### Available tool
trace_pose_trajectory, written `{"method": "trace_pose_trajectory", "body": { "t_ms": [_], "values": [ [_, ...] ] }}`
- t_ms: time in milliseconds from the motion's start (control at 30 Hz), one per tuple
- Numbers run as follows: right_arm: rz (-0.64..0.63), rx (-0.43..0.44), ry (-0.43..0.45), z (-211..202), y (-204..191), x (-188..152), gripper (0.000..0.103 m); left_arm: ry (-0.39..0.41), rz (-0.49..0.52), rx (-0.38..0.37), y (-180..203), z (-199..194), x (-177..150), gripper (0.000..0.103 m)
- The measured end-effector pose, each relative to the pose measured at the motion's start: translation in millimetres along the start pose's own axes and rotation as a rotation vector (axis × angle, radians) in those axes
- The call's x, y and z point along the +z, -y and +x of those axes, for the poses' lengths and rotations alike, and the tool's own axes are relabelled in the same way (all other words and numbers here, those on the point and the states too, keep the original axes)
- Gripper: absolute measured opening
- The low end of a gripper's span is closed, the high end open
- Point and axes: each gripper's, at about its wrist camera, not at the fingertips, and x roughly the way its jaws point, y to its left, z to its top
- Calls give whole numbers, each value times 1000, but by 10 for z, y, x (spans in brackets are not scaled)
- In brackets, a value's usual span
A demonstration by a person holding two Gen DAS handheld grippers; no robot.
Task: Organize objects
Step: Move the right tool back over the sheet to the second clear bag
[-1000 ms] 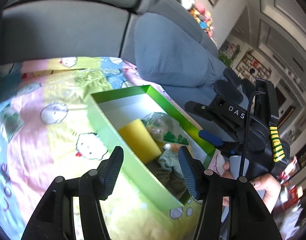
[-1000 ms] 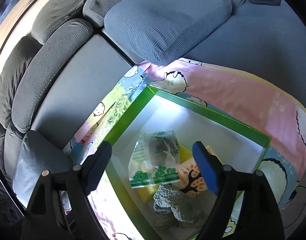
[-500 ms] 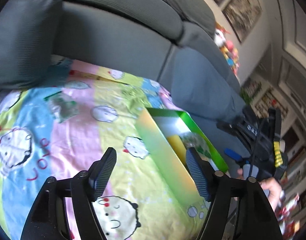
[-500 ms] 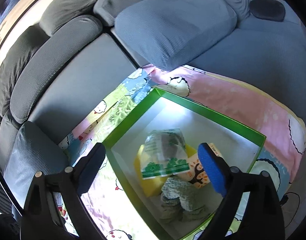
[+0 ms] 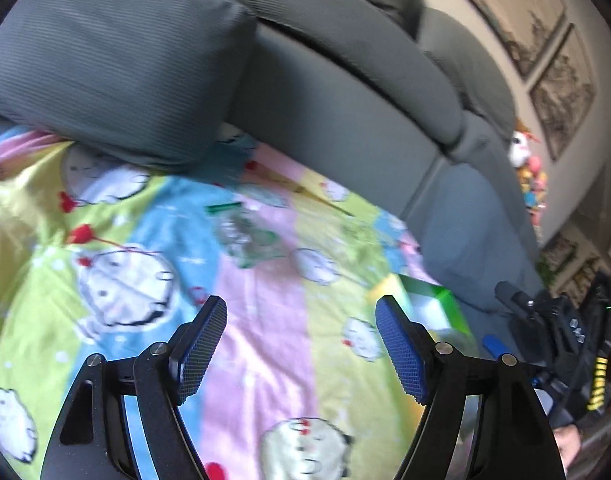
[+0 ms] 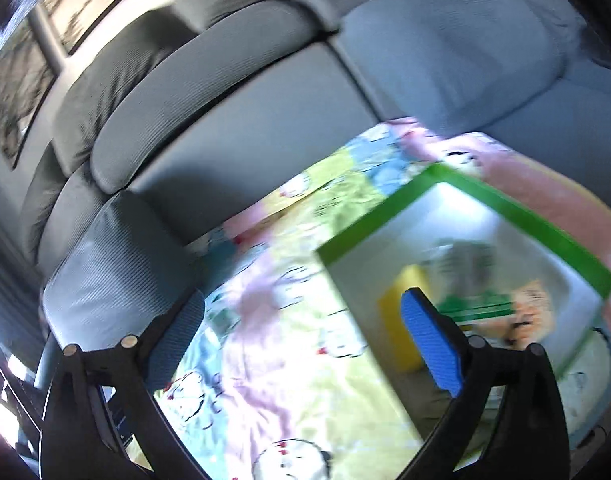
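A green box [image 6: 517, 216] with a white inside lies on a cartoon blanket [image 6: 289, 364] spread over a grey sofa. Inside it are a yellow sponge [image 6: 393, 328], a clear bag with green print [image 6: 469, 276] and an orange packet [image 6: 533, 304], all blurred. My right gripper [image 6: 305, 340] hangs over the box's left edge, its jaws opening with nothing between them. Over bare blanket [image 5: 265, 320] my left gripper [image 5: 301, 344] is open and empty. Beyond it lies another clear bag with green print [image 5: 245, 236]. The box corner [image 5: 441, 300] and right gripper [image 5: 501, 320] show at the right.
A loose grey cushion [image 5: 117, 64] rests on the blanket's far left end, seen also as the cushion [image 6: 117, 280] in the right wrist view. Sofa backrests [image 5: 345, 92] close off the far side. Plush toys [image 5: 525, 160] sit at the sofa's far end. A person's hand [image 5: 565, 444] holds the right gripper.
The left gripper swung left, off the box and over open blanket, and its jaws widened. The right gripper drew back and left so the box slid right, its jaws widening too.
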Motion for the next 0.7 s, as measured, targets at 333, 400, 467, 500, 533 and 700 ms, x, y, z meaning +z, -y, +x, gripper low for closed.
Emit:
{"method": "trace_pose_trajectory", "body": {
  "t_ms": [333,400,467,500,533,700],
  "values": [
    [-154,-35,-243,954,-535,-489,100,-21,-45,100,-283,25,17,77],
    [-189,-56,-262,1062,-593,-575,100,-10,-55,105,-324,-7,32,77],
    [-213,-77,-294,1182,-642,-654,100,-5,-73,108,-390,-38,46,77],
    [-220,-81,-302,1202,-651,-673,100,-6,-81,110,-419,-41,61,77],
    [-228,-85,-309,1229,-664,-699,100,-8,-88,113,-452,-45,66,77],
    [-272,-79,-287,1223,-780,-730,100,-2,-141,136,-640,-93,96,77]
  ]
}}
